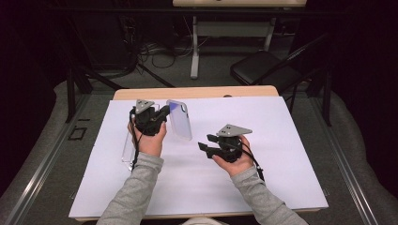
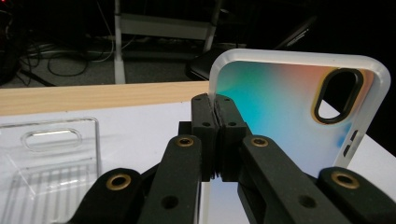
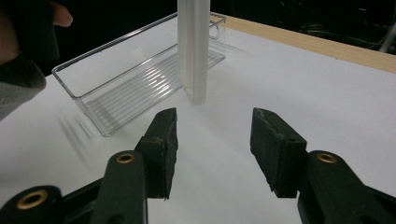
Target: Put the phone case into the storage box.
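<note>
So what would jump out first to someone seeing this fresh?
The iridescent phone case, clamped at its edge in the left tongs and lifted off the white table. Then the right tongs, open and pointed at it, and the clear bin lying at the left.

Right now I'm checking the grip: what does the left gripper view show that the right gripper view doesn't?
Left gripper view alone: the left claw shut on the phone case edge, and the case's iridescent back with its camera cutout. Right gripper view alone: the right claw open, with nothing between its jaws, and the case edge-on. Both: the clear bin and the white sheet.
</note>
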A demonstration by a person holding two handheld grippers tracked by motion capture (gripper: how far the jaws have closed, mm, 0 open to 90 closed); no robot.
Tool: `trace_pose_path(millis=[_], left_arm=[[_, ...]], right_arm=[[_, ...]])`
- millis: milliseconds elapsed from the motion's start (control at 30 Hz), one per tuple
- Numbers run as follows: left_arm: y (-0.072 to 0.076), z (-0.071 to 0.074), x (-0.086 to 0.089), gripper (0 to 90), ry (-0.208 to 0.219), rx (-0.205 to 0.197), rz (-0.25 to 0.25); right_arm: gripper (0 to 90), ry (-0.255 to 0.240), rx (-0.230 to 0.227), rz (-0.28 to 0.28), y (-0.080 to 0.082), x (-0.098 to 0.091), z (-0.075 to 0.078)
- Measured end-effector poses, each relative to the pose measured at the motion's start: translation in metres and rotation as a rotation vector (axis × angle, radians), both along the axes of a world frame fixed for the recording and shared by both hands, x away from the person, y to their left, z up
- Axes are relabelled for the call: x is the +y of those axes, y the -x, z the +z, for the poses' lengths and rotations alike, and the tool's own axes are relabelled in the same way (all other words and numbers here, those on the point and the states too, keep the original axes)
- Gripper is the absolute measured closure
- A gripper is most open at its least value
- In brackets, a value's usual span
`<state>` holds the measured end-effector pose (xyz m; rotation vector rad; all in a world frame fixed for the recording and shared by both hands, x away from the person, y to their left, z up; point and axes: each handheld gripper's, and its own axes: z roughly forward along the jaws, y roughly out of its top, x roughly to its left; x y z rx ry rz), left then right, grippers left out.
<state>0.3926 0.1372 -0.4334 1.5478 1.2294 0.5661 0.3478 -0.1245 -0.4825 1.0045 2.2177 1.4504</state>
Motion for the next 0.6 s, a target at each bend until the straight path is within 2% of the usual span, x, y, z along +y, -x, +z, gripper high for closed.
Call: trace_pose_path(millis=[233,267,433,600], left_arm=[[-0.002,0.009,0.011,88.5,-0.006,-0.016,0.03],[-0.003,0.011,0.013,88.5,-0.011,-0.019,0.033],[-0.007,0.018,0.022,88.5,-0.001,-0.016,0.05],[-0.012,0.026,0.032,88.5,0.0,-0.021,0.068]], right_arm=[[52.3,0.029,-0.037,0.013,-0.003,-0.001,-0.001],[52.2,0.018,-0.042,0.012,-0.004,-0.002,-0.001],[51.1,-0.015,-0.017,0.019,-0.008,-0.007,-0.003],[50.4,0.003,-0.01,0.014,-0.01,-0.01,-0.003]])
